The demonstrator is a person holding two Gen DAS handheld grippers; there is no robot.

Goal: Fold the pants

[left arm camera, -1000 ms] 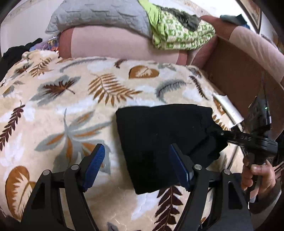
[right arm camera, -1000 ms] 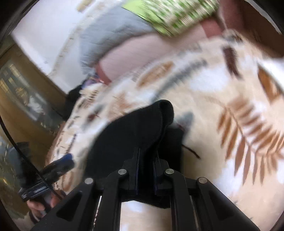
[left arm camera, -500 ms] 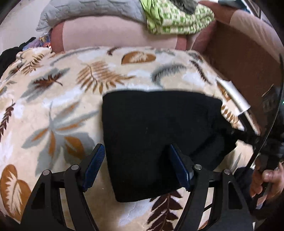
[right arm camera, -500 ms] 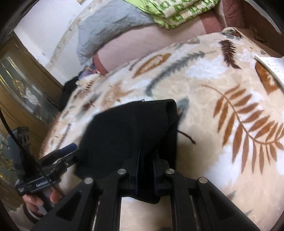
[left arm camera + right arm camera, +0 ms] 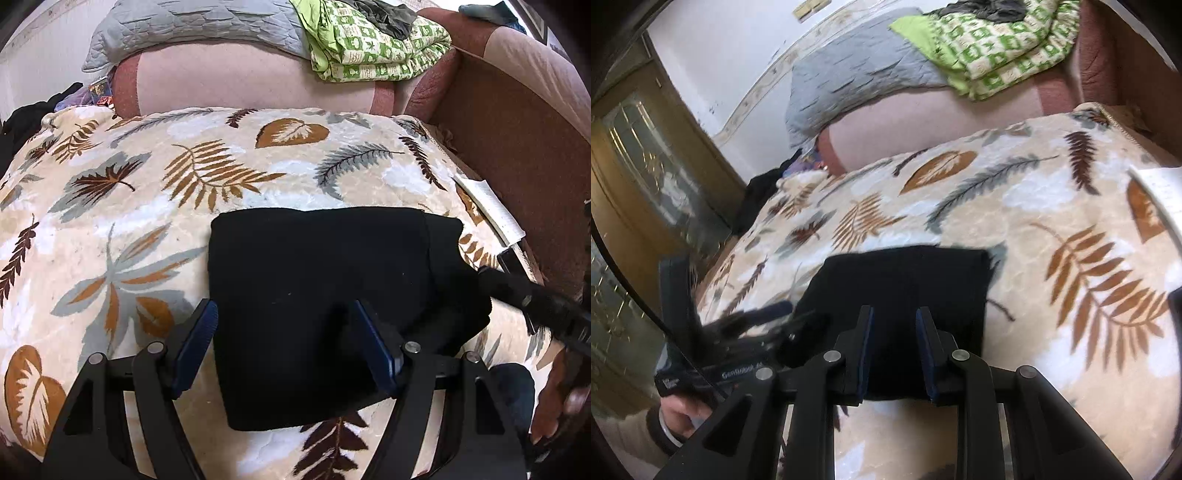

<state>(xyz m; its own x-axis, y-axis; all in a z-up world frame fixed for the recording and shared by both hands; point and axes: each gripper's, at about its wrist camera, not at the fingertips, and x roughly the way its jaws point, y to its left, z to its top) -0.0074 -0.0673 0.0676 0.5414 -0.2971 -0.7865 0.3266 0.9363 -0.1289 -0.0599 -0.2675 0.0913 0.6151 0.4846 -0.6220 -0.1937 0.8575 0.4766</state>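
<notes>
We hold our two grippers over black pants that lie folded into a thick, roughly square bundle on a plush blanket printed with brown and grey leaves, in the near middle of the bed. Our left gripper hangs with its blue-padded fingers spread wide and holding nothing, one finger over the blanket just beside the bundle's left edge, the other over the dark cloth. Our right gripper stands partly open at the bundle's near right side, its jaws apart and gripping nothing; whether the tips touch the cloth we cannot tell. The fabric looks soft, matte and faintly fuzzy, and we judge it light, limp and quick to slump, with no slipperiness and nothing to break. The best hold, we think, is a pinch through all layers at a corner or a folded edge, so the stack lifts as one. Beyond lie a grey quilted cover and a green checked blanket on a pink couch back.
</notes>
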